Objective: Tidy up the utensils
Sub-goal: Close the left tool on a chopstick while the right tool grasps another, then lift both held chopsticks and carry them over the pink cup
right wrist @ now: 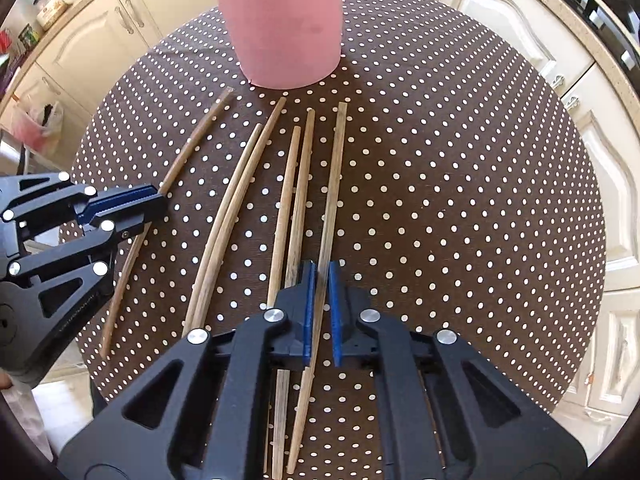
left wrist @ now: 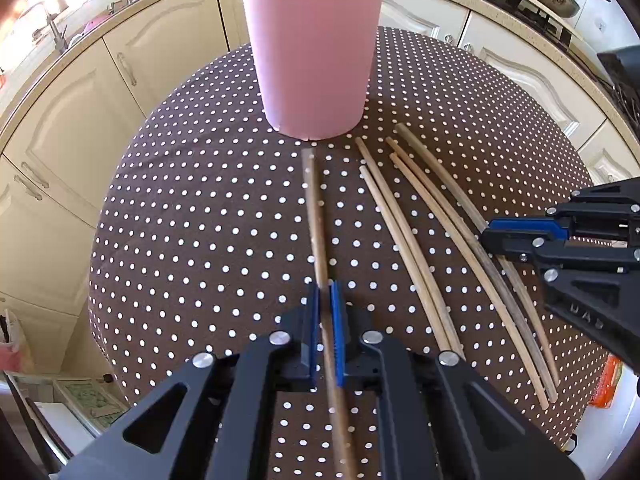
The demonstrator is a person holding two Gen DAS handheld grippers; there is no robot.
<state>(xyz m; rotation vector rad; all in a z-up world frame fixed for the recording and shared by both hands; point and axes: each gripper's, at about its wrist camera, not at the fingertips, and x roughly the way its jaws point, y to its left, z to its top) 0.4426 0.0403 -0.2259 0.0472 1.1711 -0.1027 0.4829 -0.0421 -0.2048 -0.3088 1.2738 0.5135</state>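
So, left wrist view first: left gripper (left wrist: 325,292) clamped on one chopstick (left wrist: 316,216), blurry, tip pointing ahead at the base of the pink cup (left wrist: 314,60) dead in front. Looks lifted off the dotted tablecloth (left wrist: 180,240) a bit, can't say for sure. Right of the claw: five more sticks (left wrist: 404,240) lying loose, right gripper (left wrist: 486,238) sitting over the far-right ones. Four-ish stick tops poking out of the cup already.

Right wrist view: right gripper (right wrist: 322,280) with blue pads nearly together around a stick (right wrist: 334,184) running straight ahead toward the cup (right wrist: 282,20). Small gap visible on the right pad, so touching-but-not-squeezed probably; can't call it a firm grip. Left of it: two pairs on the cloth, then the left claw's stick beyond, six total here.

To do this bit well, probably: tighten fully before lifting, tip the stick upright, clear the rim, drop in without knocking the cup. Also worth keeping both claws apart near the rim, one at a time.
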